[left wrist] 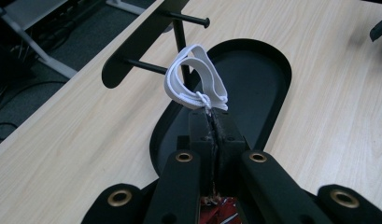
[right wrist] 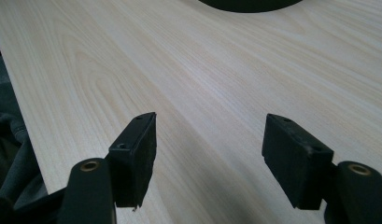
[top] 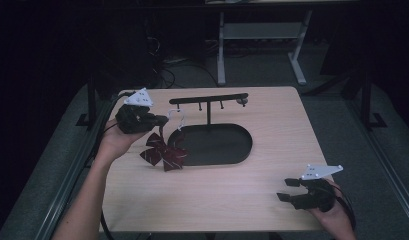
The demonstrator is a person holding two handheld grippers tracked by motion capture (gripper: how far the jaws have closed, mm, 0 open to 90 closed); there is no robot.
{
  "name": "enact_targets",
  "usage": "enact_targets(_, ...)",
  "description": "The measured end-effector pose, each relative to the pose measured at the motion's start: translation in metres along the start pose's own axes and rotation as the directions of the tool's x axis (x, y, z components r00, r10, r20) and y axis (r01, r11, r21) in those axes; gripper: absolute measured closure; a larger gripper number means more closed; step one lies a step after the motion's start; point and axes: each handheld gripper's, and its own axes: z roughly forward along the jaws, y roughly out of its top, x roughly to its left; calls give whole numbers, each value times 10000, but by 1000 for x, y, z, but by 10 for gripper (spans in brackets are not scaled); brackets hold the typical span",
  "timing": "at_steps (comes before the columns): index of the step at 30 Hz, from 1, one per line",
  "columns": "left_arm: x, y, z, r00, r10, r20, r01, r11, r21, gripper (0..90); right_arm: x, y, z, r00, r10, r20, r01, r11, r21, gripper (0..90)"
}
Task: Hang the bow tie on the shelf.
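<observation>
the left gripper (left wrist: 211, 122) is clamped on a bow tie (top: 163, 151), its white loop (left wrist: 196, 79) just beside the stand's left peg (left wrist: 143, 66); the right gripper (right wrist: 212, 154), far right, jaws apart, rests idle.

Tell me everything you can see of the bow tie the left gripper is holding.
The bow tie is dark red, with pleated, fanned fabric wings, some pale trim along the edges, and a white elastic loop at the top. The left gripper is shut on it just below the loop, so the bow hangs down over the table beside the black stand. The loop is close to one of the stand's pegs.
</observation>
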Motion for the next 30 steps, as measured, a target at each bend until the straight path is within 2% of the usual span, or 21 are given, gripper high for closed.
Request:
enact_targets(11, 8, 4, 4, 9999, -71, -84, 72, 9998, 159, 884, 0, 0, 0, 10000, 49, -27, -49, 10000, 30, 348)
enact_targets(30, 24, 9, 17, 9989, -413, -222, 422, 9983, 413, 884, -2, -1, -1, 9999, 110, -35, -110, 9999, -15, 348)
